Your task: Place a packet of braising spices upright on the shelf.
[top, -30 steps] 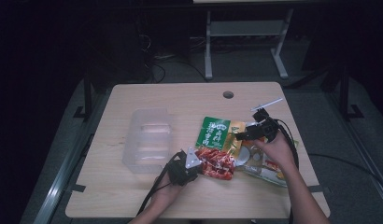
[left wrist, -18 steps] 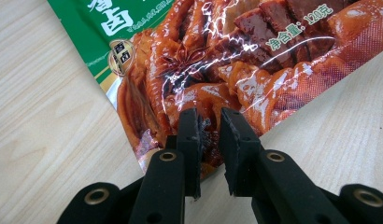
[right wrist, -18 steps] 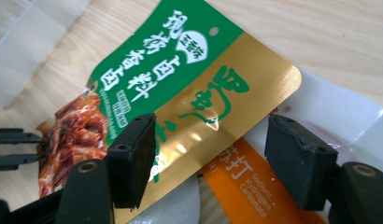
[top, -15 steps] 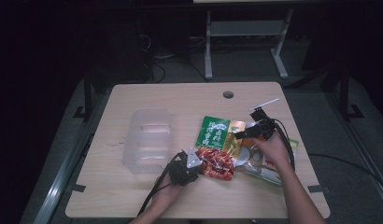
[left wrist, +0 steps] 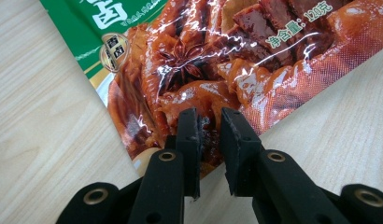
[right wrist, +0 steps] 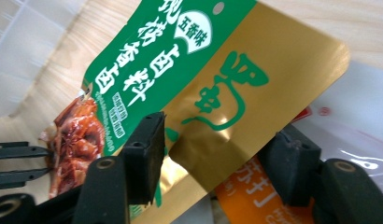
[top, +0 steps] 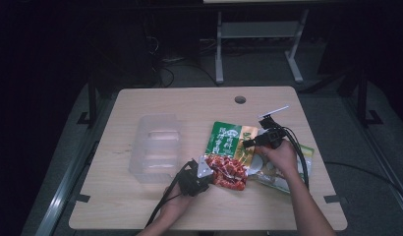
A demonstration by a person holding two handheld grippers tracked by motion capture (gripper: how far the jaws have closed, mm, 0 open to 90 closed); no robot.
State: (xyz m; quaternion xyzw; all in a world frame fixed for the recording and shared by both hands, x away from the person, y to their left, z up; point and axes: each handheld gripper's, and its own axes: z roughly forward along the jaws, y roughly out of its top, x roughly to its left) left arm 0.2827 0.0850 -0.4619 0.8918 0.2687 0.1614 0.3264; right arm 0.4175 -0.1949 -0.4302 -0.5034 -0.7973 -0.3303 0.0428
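Green-and-gold foil pouch (top: 229, 147) lies right of centre on the wooden table (top: 140, 206), just right of a clear plastic bin (top: 155, 147). High view: the left gripper (top: 205, 173) sits at the pouch's near, red-printed end; the right gripper (top: 248, 143) comes in over the gold edge, above more packets (top: 283, 174) underneath. Both hands are in from the bottom.

Left gripper view: jaws narrow, pinched on the pouch's (left wrist: 217, 65) bottom edge over the printed meat, bare wood on both sides. A slim gap shows between the pads, with the foil edge in it.

Right gripper view: jaws fairly wide and have just been closing, straddling the pouch's (right wrist: 180, 74) gold corner. The foil is between them, but the pads aren't pressing yet. An orange packet (right wrist: 255, 196) and a white one (right wrist: 358, 121) lie under it; the bin (right wrist: 21, 46) is at top left, and the left gripper's jaws (right wrist: 17, 163) poke in at the far left.

Step, as I read it: securing the pouch at both ends for a two-handed lift, likely toward the bin. Next move needs the right jaws to finish closing on the gold corner only, not the orange packet below, then both hands rising together.
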